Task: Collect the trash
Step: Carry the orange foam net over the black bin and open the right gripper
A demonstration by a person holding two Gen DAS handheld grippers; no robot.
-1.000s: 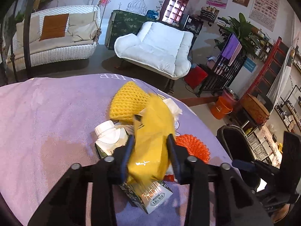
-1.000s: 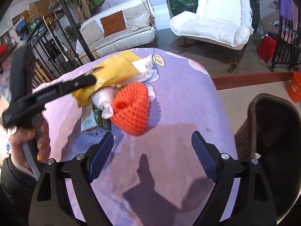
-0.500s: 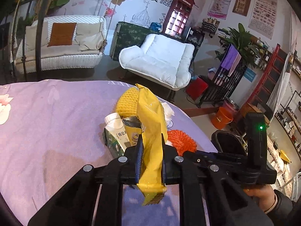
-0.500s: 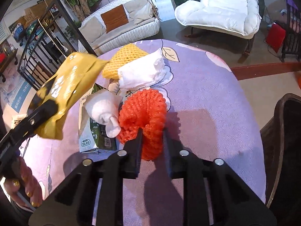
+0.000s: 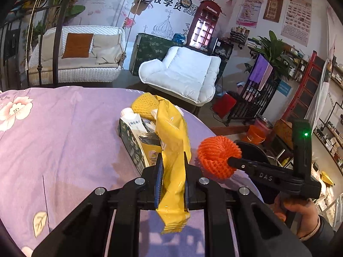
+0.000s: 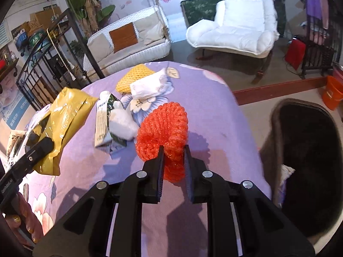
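My left gripper (image 5: 172, 167) is shut on a yellow snack bag (image 5: 173, 150) and holds it above the purple tablecloth (image 5: 64, 141); the bag also shows at the left of the right wrist view (image 6: 64, 122). My right gripper (image 6: 174, 156) is shut on an orange foam net (image 6: 165, 126), lifted off the cloth; it also shows in the left wrist view (image 5: 218, 156). On the table lie a milk carton (image 6: 103, 122), crumpled white tissue (image 6: 122, 124), a white tissue pack (image 6: 148, 84) and a yellow foam net (image 6: 133, 77).
A dark bin (image 6: 308, 160) stands off the table's right edge, with some paper inside. Beyond the table are a white armchair (image 6: 235, 32), a wicker sofa (image 6: 128, 40), a black metal rack (image 6: 42, 72) and an orange bucket (image 6: 333, 92).
My right gripper closed on the orange foam net and lifted it off the cloth. My left gripper raised the yellow bag away from the pile.
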